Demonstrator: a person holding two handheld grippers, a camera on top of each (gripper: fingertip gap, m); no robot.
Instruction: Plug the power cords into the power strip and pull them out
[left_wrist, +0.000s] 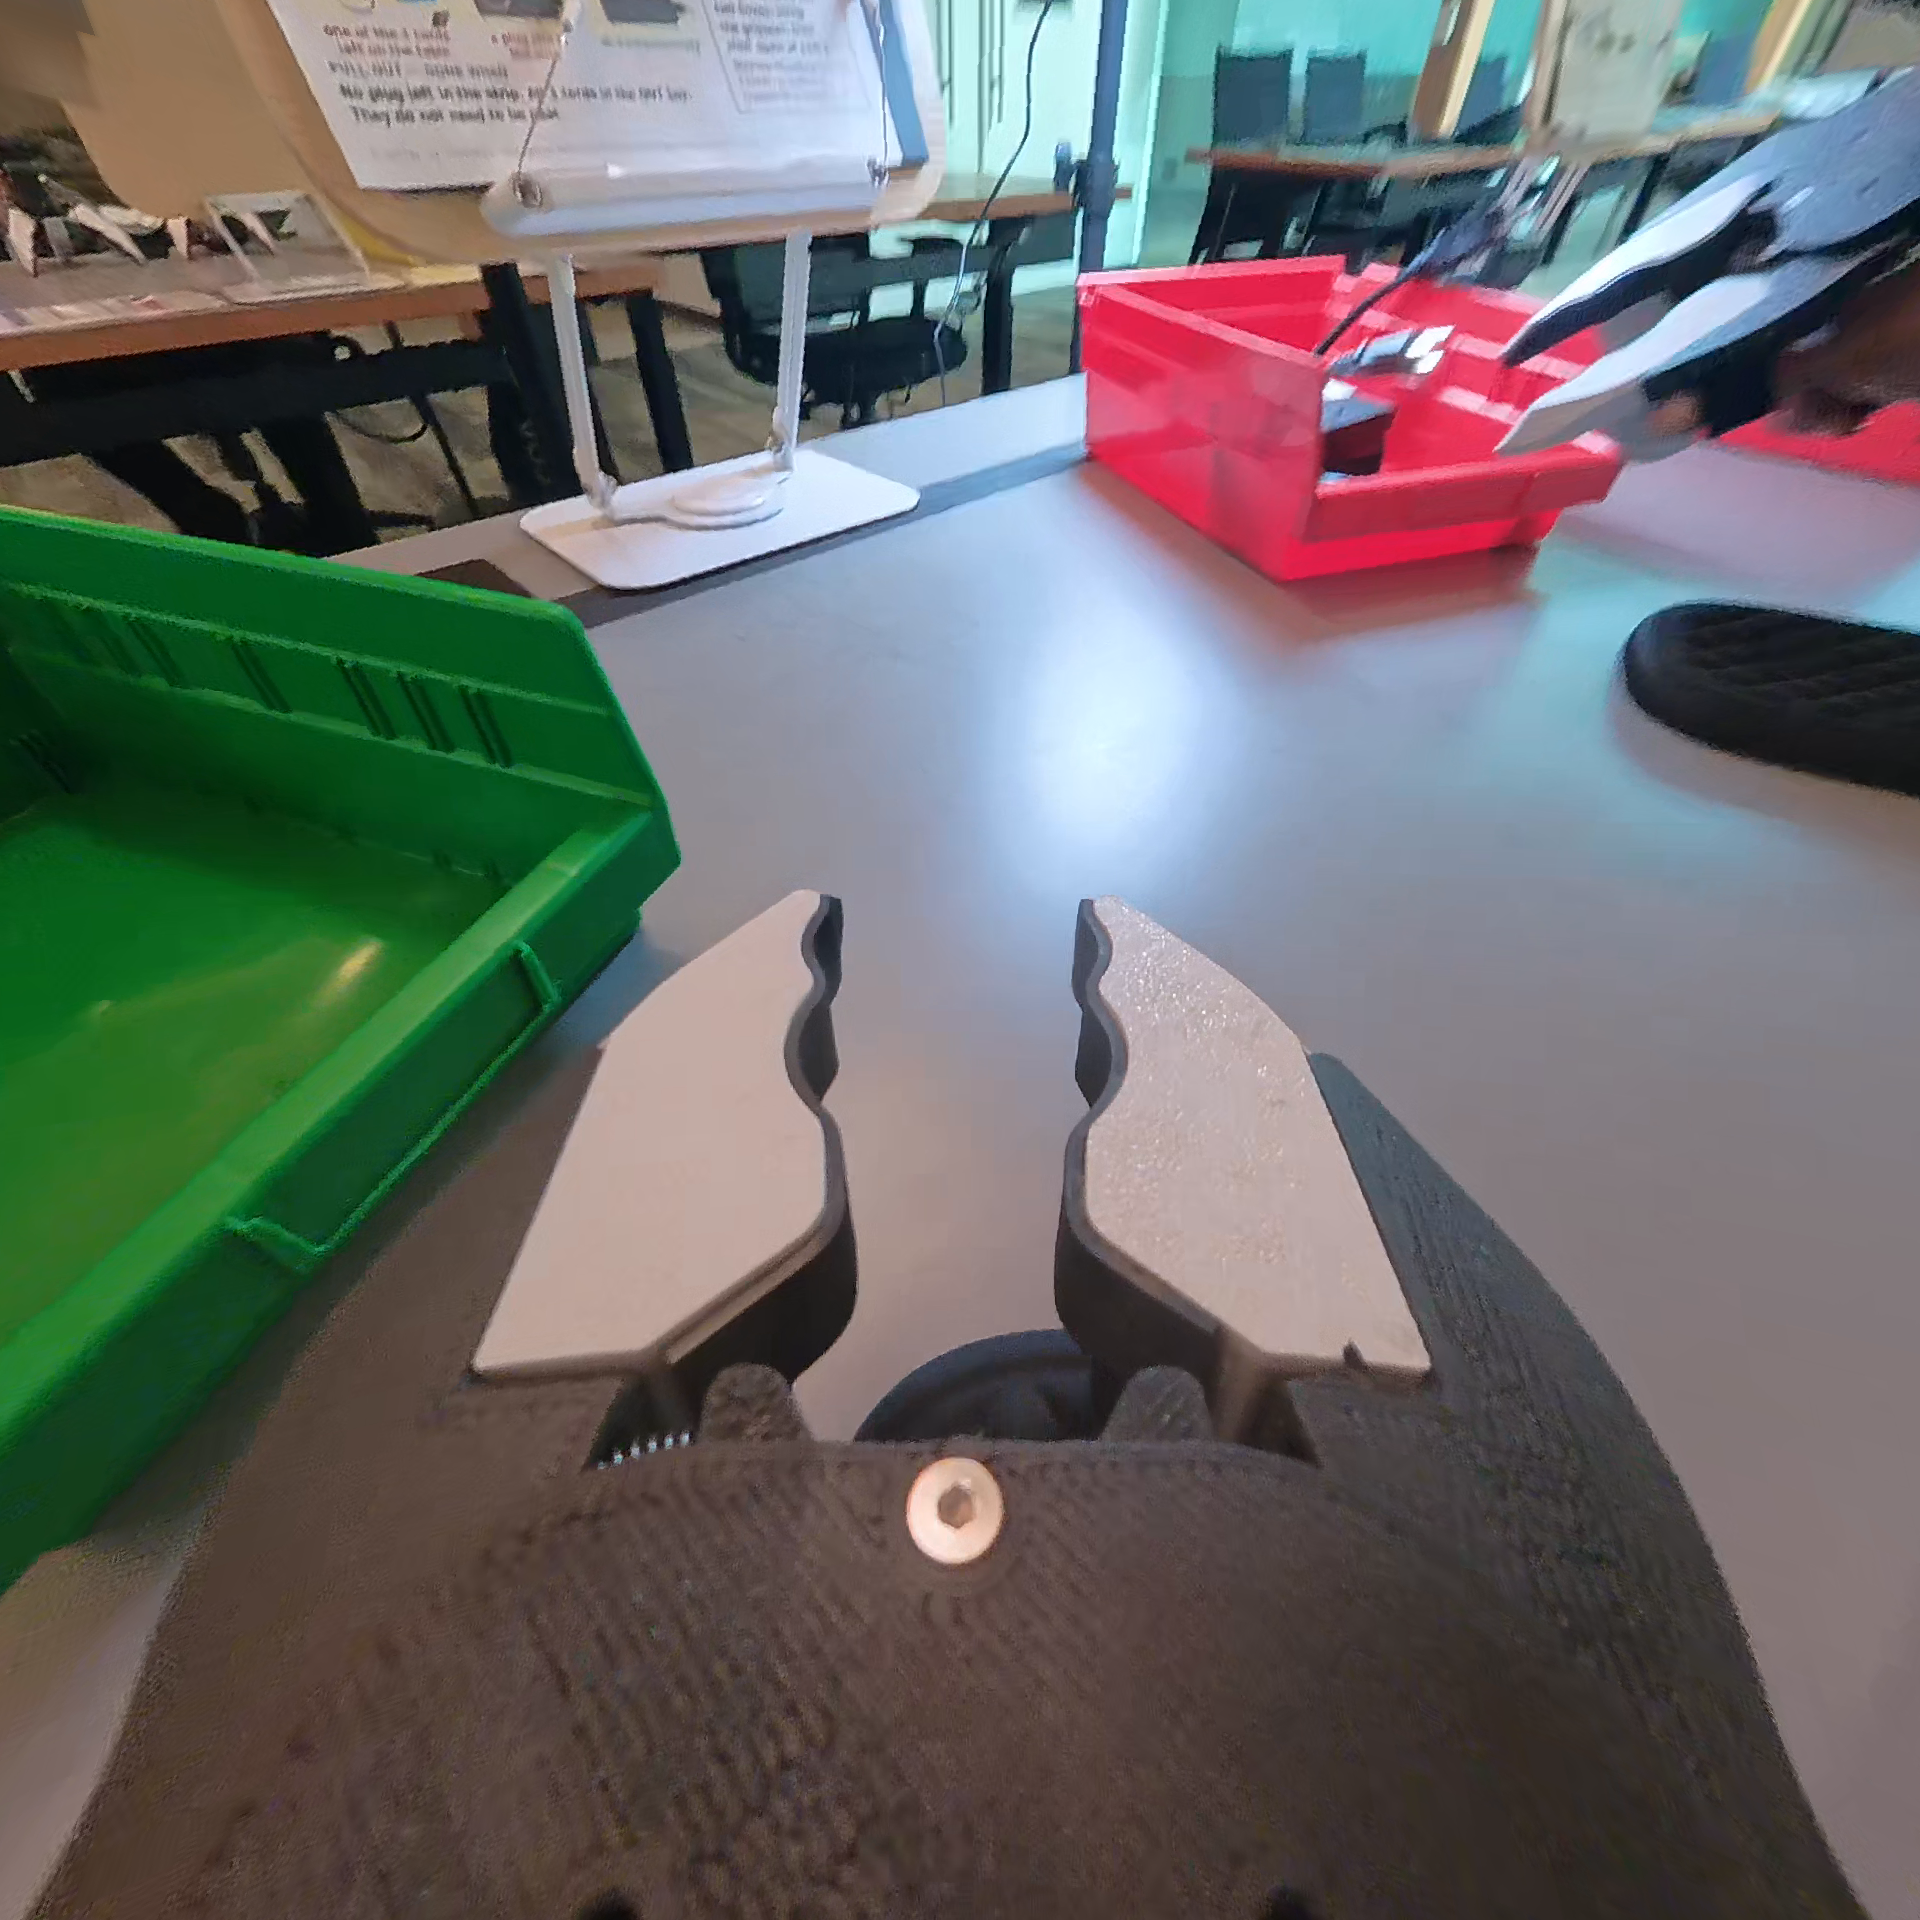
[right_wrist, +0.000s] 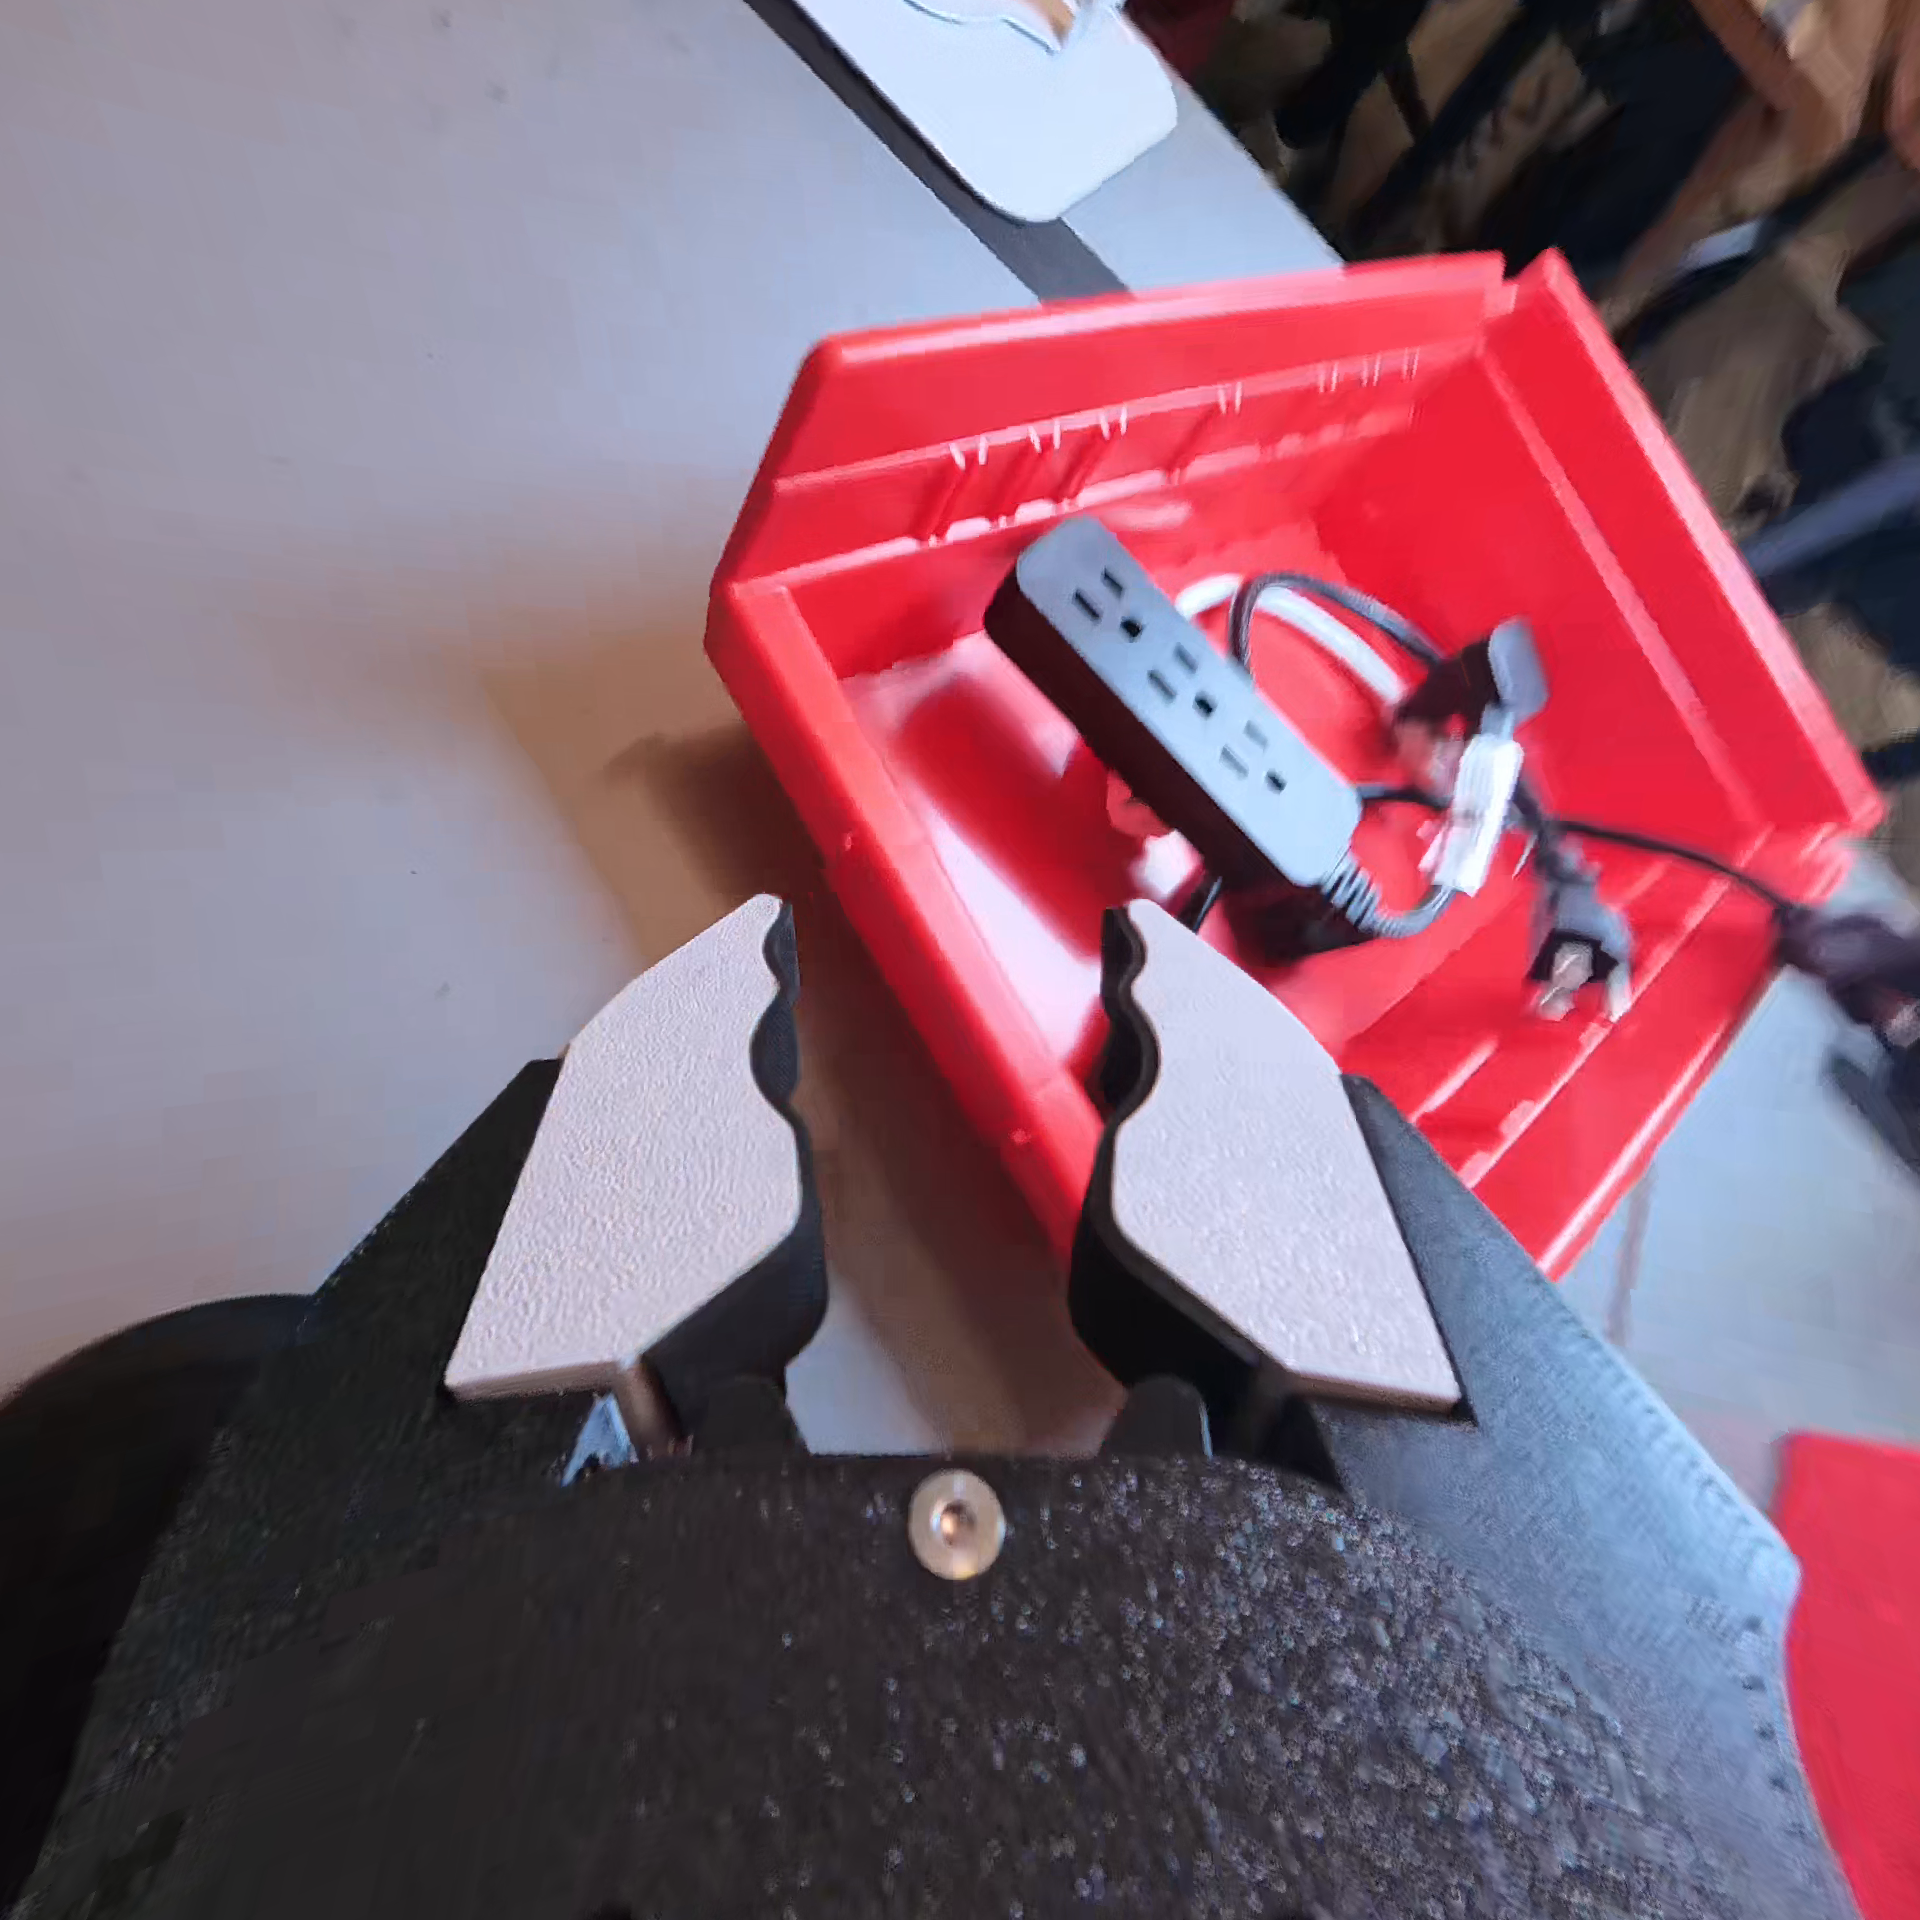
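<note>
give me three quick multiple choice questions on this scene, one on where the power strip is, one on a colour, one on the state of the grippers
1. Where is the power strip?
A. in the green bin
B. in the red bin
C. on the bare table

2. What colour is the bin beside the left gripper?
A. green
B. blue
C. yellow

3. How does the right gripper stand?
A. shut on a plug
B. shut on the strip
C. open, holding nothing

Key: 1 B, the strip lies with its cords inside the red bin. 2 A, the green bin sits empty to its left. 3 C, its fingers are apart near the bin's wall.
</note>
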